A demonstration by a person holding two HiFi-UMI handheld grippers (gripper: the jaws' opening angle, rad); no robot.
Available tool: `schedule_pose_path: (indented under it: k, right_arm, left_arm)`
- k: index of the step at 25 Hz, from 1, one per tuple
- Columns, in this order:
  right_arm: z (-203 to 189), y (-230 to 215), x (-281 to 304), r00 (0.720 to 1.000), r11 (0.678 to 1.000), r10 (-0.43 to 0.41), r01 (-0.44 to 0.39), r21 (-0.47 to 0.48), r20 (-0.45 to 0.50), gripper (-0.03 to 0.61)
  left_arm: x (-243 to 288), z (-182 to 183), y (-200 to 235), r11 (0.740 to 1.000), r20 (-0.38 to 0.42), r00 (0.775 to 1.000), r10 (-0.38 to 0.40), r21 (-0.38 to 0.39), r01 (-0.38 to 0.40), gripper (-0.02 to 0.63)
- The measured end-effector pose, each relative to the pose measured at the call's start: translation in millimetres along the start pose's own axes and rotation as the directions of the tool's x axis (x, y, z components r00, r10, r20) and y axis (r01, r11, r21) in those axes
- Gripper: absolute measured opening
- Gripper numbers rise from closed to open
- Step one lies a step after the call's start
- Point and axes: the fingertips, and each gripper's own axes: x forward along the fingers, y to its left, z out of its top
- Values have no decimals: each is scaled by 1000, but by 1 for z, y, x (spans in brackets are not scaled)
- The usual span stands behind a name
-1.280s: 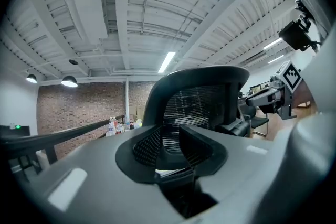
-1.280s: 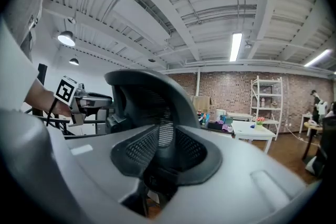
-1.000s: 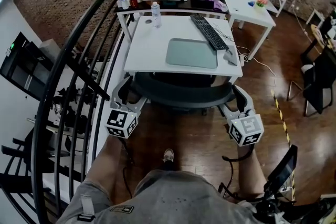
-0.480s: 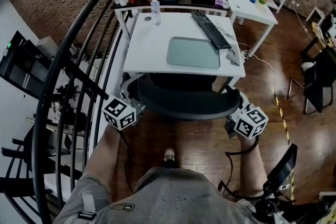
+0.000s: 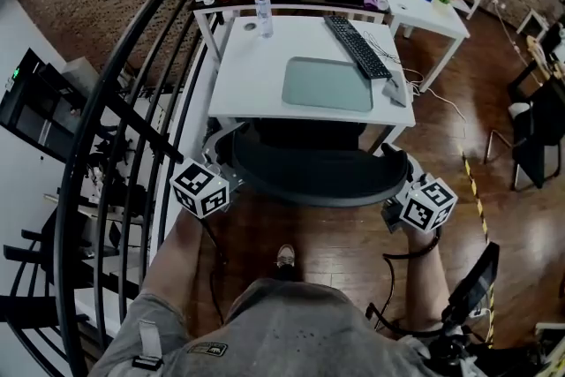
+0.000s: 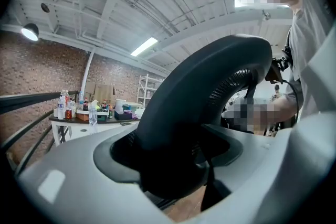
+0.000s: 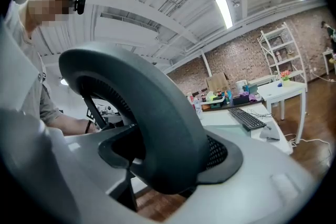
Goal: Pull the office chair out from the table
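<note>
Two grippers straddle the backrest rim of the office chair (image 5: 309,170), which is still tucked under the table (image 5: 252,88). Since a second ago, we note both have rolled and settled there. On the left gripper (image 5: 222,165) the jaws have just been opening and stand wide, rim between. On the right gripper (image 5: 397,172) they have just been closing and press the rim. We judge the pull comes next.
</note>
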Motion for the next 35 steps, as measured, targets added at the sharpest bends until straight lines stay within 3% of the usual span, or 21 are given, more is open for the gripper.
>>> schedule_pose_path:
  k: [13, 35]
  right_arm:
    - [-11, 22, -26, 1000, 1000, 21, -20, 18, -14, 313]
    - [-47, 90, -117, 991, 991, 125, -123, 50, -47, 288]
  left_arm:
    - [-22, -4, -30, 999, 1, 1000, -6, -40, 6, 342]
    - [-93, -16, -142, 997, 27, 999, 41, -74, -39, 335]
